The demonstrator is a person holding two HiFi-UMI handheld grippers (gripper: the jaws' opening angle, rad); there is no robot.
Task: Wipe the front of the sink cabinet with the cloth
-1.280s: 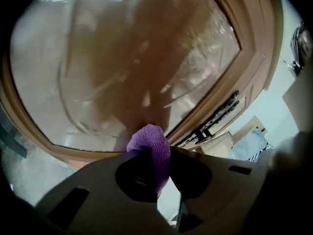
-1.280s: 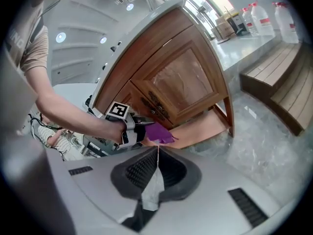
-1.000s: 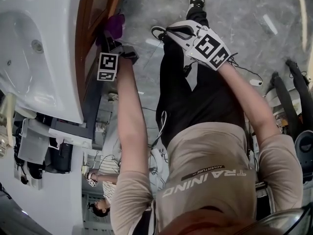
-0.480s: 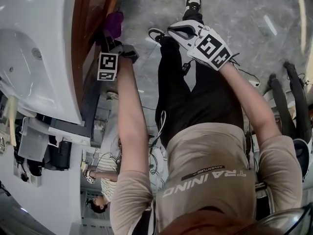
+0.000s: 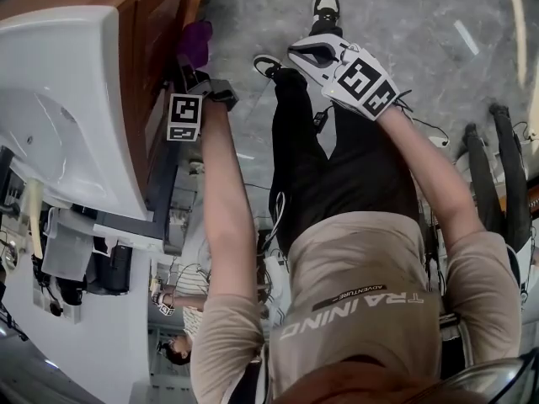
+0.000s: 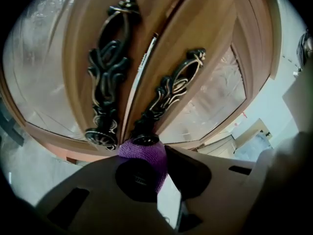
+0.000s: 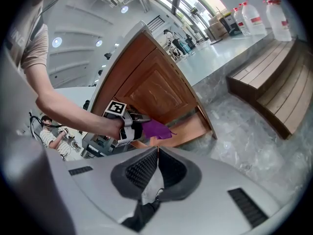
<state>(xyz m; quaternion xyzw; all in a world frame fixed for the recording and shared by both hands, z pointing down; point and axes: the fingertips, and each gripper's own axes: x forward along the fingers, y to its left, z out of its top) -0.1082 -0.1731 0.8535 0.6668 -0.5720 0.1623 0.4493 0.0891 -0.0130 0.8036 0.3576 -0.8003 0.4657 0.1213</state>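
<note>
From the head view, a glossy white sink basin (image 5: 76, 82) with a rounded bowl sits on a brown wooden cabinet (image 5: 156, 49) at the left. The left gripper (image 5: 192, 67) reaches toward the cabinet front, and a bunched purple cloth (image 5: 195, 42) sits at its tip against the wood. The right gripper (image 5: 307, 53), white with a marker cube, hangs above the person's black trousers (image 5: 337, 167), well apart from the cabinet. The floor (image 5: 421, 15) is grey veined marble.

In the left gripper view, the fingers pinch the cloth, a knitted, ribbed wad bulging out between them. It touches the foot of the right-hand one of two dark, ornate scrolled metal handles (image 6: 168, 94). Each handle is fixed upright on a curved wooden door either side of the centre seam. Pale textured glass panels (image 6: 205, 102) fill the door frames.

In the right gripper view, the ridged dark fingers are pressed together with nothing between them. Beyond them the left gripper holds the cloth at the lower part of the cabinet's panelled door. A slatted wooden bench (image 7: 274, 82) stands on the marble at the right. Three translucent plastic jugs (image 7: 264, 13) stand on a pale surface behind it, and their contents cannot be made out.
</note>
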